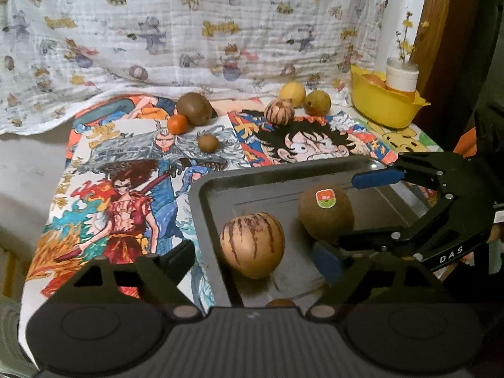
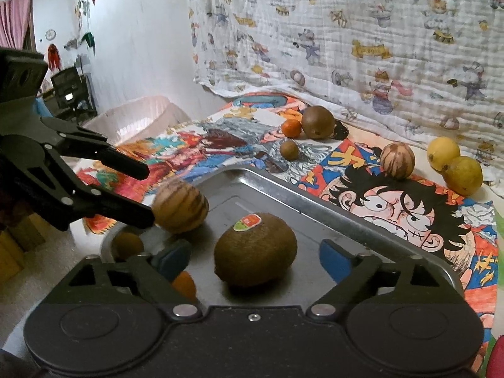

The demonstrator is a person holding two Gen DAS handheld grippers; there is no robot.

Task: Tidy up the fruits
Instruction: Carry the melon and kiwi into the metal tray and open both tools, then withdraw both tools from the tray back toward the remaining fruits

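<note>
- Looking along the left gripper (image 1: 252, 258) in the left wrist view, its jaws stand wide apart with the striped melon (image 1: 253, 244) between them; the pads do not press on it, and the fruit rests on the metal tray (image 1: 252, 182).
- Beside the melon, further right in the tray, lies a sticker-marked kiwi (image 1: 326, 209), near it but apart.
- The right gripper (image 1: 349, 217) reaches in from the right, jaws spread around the kiwi without clamping it.
- The top of a small orange-brown fruit (image 1: 281, 303) peeps out at the tray's near edge, mostly hidden.
- Beyond the tray, on the cartoon-print table (image 1: 126, 163), sit a tangerine (image 1: 177, 124) touching a large kiwi (image 1: 194, 108), a small brown fruit (image 1: 208, 142) in front of them, a second striped melon (image 1: 279, 111), and two yellow fruits (image 1: 304, 98) just beside it.
- A yellow bowl (image 1: 384, 107) stands at the far right with a white cup (image 1: 401, 77) in it.
- In the right wrist view, the right gripper (image 2: 255, 256) is open wide, the sticker-marked kiwi (image 2: 255, 249) lying free between its blue pads (image 2: 334, 260) on the tray (image 2: 315, 208).
- The left gripper (image 2: 145, 195) comes in from the left, jaws apart, its lower fingertip at the striped melon (image 2: 180, 205); whether it touches I cannot tell.
- An orange fruit (image 2: 184, 283) and a brownish one (image 2: 127, 245) sit at the tray's near left, partly hidden.
</note>
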